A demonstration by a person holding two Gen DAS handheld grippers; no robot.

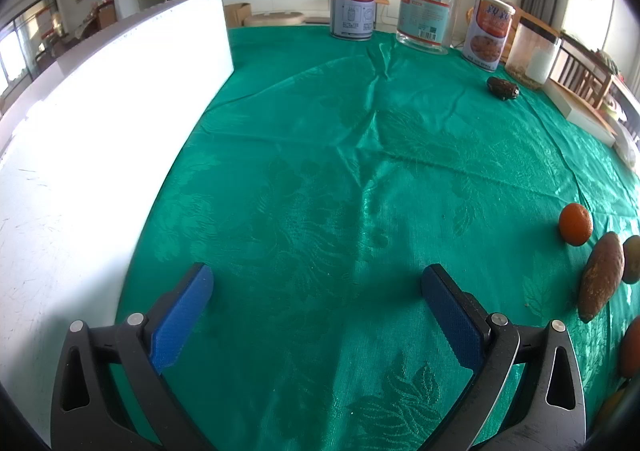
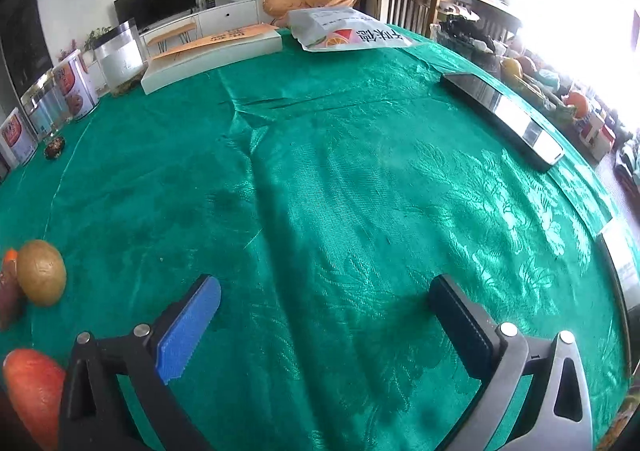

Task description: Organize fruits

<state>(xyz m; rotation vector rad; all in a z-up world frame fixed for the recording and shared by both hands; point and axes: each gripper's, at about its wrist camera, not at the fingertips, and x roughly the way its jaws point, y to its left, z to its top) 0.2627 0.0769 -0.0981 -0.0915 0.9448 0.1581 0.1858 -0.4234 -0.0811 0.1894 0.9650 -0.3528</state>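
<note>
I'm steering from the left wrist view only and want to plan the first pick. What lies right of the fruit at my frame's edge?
Observer: A kiwi sits beside the brown oblong fruit; the right wrist view shows it whole.
Operator: Anything nearer to me?
Observer: An orange-red fruit lies close by the right gripper's blue finger.
Operator: Is that gripper carrying anything?
Observer: No, its jaws stand wide open over bare green tablecloth.
Operator: What is on the far right?
Observer: A dark phone lies flat near the table's edge.
</note>
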